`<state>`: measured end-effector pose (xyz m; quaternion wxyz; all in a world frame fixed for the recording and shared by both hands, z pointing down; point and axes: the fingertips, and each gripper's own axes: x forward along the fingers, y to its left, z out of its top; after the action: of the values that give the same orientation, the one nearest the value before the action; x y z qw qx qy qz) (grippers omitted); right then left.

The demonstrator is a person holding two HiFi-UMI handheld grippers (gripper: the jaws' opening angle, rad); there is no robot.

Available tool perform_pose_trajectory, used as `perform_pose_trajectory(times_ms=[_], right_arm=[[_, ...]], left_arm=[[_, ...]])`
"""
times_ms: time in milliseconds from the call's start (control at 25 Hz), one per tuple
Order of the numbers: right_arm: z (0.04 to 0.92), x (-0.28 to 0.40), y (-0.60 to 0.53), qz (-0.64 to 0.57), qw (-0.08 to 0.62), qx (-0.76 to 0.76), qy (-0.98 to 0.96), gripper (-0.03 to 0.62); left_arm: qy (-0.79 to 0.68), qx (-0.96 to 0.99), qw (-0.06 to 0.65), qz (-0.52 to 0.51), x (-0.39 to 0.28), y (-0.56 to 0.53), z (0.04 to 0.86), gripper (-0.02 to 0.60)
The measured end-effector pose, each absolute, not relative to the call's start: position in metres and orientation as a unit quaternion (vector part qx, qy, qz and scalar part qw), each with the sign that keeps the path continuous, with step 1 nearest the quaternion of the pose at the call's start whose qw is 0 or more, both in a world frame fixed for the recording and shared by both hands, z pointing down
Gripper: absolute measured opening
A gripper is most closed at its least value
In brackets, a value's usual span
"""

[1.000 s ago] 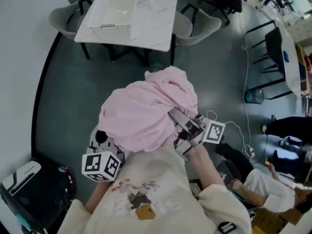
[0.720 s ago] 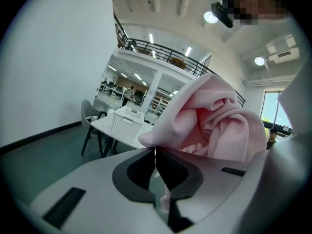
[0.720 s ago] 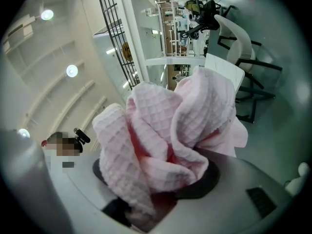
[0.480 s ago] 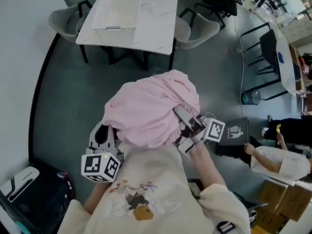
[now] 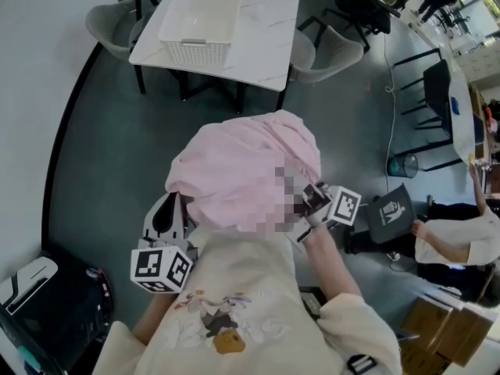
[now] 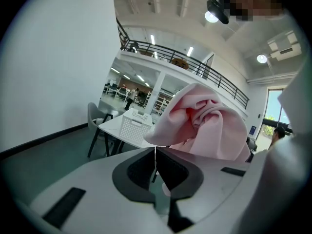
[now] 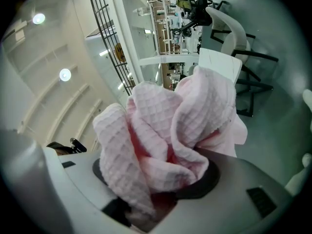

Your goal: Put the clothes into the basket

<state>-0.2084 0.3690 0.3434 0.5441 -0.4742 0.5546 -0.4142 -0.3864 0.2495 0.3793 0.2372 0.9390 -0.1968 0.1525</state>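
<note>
A crumpled pink waffle-weave cloth (image 5: 242,170) is held up in front of me between both grippers. My right gripper (image 5: 301,205) is shut on a thick bunch of this cloth (image 7: 165,130), which fills its jaws (image 7: 161,179). My left gripper (image 5: 168,223) sits under the bundle's left edge; its jaws are closed to a thin seam (image 6: 156,152), with the cloth's edge (image 6: 204,126) pinched at the tips. The white slatted basket (image 5: 199,22) stands on a white table (image 5: 262,33) ahead of me, apart from the cloth, and the basket (image 6: 136,126) also shows in the left gripper view.
Grey chairs stand at the table's left (image 5: 109,26) and right (image 5: 332,49). A black case (image 5: 47,303) lies at my lower left. At the right a person (image 5: 457,241) holds a dark bag (image 5: 391,209), near a small bin (image 5: 406,165) and black desks.
The pink bundle stays held by both grippers and has barely shifted. The table and basket have slid slightly right in view. The person at the right has risen with a dark bag.
</note>
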Motion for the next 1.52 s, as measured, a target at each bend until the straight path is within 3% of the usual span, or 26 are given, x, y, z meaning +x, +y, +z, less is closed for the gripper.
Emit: perform_pose_trajectory(times_ms=[280,1040,1520], right_arm=[[0.356,-0.153,0.349,-0.429,0.544,-0.457,0.558,0.258],[0.344,0.093,0.299,-0.46,0.524,-0.4,0.594,0.258],[0.334,0.136,0.257,-0.478,0.503,-0.376,0.614,0.259]], left_arm=[[-0.214,0.934,0.237,0.158,-0.333,0.237,0.386,0.015],[-0.261,0.925,0.222,0.164,-0.069,0.207,0.365,0.015],[-0.309,0.907,0.235,0.162,-0.039,0.181,0.369,0.015]])
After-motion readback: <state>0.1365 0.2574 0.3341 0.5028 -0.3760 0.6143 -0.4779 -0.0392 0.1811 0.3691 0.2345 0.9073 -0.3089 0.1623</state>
